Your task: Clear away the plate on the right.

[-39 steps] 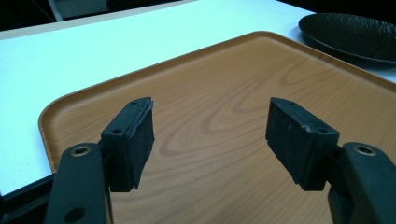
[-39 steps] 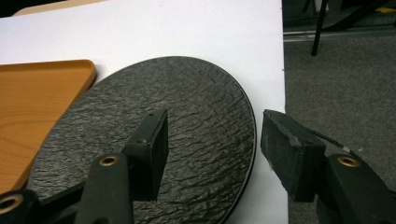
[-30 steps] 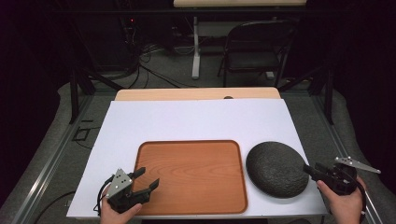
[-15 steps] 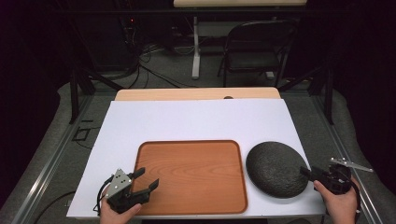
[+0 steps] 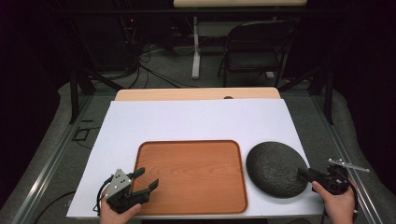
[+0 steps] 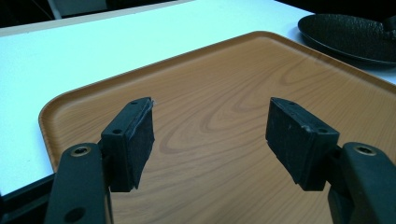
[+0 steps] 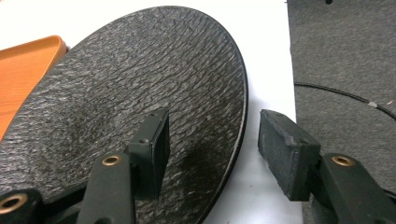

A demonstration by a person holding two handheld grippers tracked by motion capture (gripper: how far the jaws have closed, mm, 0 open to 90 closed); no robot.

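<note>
A wooden tray (image 5: 191, 175) lies at the middle of the white table top, and a round black textured plate (image 5: 275, 168) rests just to its right. My left gripper (image 5: 145, 179) hovers open over the tray's near left corner. In the left gripper view its gripper (image 6: 210, 135) has nothing between the jaws, with the tray (image 6: 233, 93) beneath and the plate (image 6: 350, 32) far off. My right gripper (image 5: 303, 173) is at the plate's near right edge. In the right gripper view the gripper (image 7: 212, 149) is open and straddles the rim of the plate (image 7: 140, 70), one jaw over it and one outside.
The white board (image 5: 196, 121) covers a wooden table whose far strip (image 5: 196, 94) shows behind it. A folding chair (image 5: 254, 46) and cables stand on the grey floor beyond. The table's right edge is close to my right hand (image 5: 338, 205).
My right gripper has edged left, bringing its jaws onto the plate's rim. The left gripper, tray and plate have stayed put.
</note>
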